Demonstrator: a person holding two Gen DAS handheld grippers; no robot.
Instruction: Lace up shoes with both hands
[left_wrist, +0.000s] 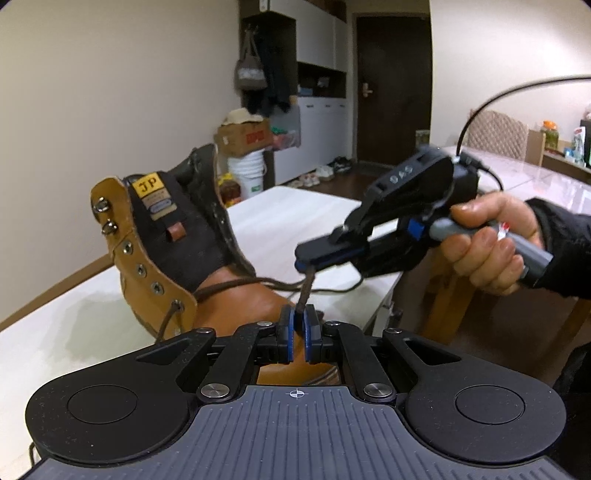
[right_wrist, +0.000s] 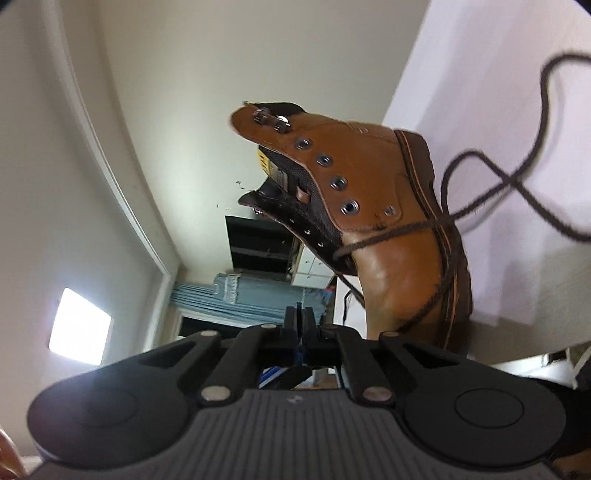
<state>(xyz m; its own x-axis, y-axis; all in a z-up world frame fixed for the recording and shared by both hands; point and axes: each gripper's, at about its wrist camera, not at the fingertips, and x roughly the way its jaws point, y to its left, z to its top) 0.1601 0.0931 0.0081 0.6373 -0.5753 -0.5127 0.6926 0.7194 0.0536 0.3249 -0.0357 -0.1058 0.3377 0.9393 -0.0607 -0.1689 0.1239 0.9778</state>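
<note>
Two pairs of fingers hold one brown lace (left_wrist: 306, 286) between them. My left gripper (left_wrist: 300, 320) has its fingers nearly closed, pinching the lace end, which rises straight up from the blue pads. Just above, my right gripper (left_wrist: 314, 256) clamps the same piece with its flat fingers pressed together; my right hand (left_wrist: 487, 240) squeezes the handle. In the right wrist view the fingers (right_wrist: 291, 319) stand tight together too, though the lace between them is hidden there. I think the short piece is held at two points so that the stiff tip stays straight and can be aimed at an eyelet. From there the lace runs down to the tan boot (left_wrist: 155, 251), which lies on the white desk (left_wrist: 280, 218) with its tongue open. Only the lowest eyelet (left_wrist: 177, 305) carries lace; the upper eyelets and the metal hooks (left_wrist: 105, 216) are bare. More lace lies in loose loops (right_wrist: 517, 173) on the desk beside the sole.
</note>
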